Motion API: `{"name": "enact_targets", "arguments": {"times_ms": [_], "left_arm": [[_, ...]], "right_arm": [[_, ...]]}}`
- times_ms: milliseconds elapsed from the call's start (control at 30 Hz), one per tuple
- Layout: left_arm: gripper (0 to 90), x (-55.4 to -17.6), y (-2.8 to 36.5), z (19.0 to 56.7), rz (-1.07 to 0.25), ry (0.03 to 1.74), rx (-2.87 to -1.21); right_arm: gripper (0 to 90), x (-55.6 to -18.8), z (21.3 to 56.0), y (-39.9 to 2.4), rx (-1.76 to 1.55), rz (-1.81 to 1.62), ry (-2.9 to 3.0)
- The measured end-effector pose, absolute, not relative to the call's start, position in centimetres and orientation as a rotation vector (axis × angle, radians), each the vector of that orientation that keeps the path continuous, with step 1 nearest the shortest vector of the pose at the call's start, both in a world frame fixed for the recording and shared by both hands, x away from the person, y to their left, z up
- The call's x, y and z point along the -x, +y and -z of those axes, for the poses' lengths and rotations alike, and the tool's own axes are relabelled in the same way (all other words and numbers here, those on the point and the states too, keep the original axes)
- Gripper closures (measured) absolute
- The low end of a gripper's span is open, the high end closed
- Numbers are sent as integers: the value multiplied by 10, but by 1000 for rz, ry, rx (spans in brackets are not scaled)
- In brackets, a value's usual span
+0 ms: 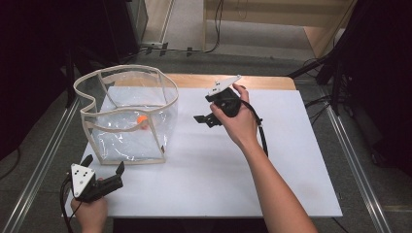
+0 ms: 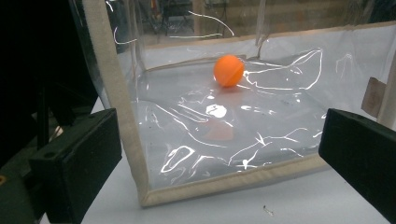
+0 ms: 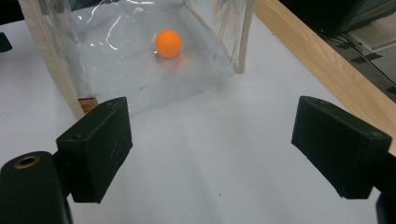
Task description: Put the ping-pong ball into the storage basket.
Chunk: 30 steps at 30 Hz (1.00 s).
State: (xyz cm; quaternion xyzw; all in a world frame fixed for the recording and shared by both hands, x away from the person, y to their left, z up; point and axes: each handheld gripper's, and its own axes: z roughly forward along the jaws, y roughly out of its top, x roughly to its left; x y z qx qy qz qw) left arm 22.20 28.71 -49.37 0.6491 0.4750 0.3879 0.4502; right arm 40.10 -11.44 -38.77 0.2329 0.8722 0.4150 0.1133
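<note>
Orange ball [image 1: 142, 119] inside clear bag [image 1: 127, 116] at far left, left gripper [image 1: 104, 167] open near its near corner, right gripper [image 1: 203, 119] open to its right.

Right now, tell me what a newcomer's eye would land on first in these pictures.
First, the orange ball, the one bright spot, lying on the floor of the clear bag with beige trim at the white board's far left. Next, the two black claws, both open and empty: the left claw sits by the bag's near corner, and the right claw hangs to the bag's right, pointing at it.
</note>
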Motion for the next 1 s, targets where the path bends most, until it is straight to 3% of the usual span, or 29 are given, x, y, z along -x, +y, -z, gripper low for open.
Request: {"name": "enact_targets", "arguments": {"times_ms": [1000], "left_arm": [[0,-222,287,494,-964,1173,-1608]], "right_arm": [[107,-377,428,-158,-789,-1228,2510]]}}
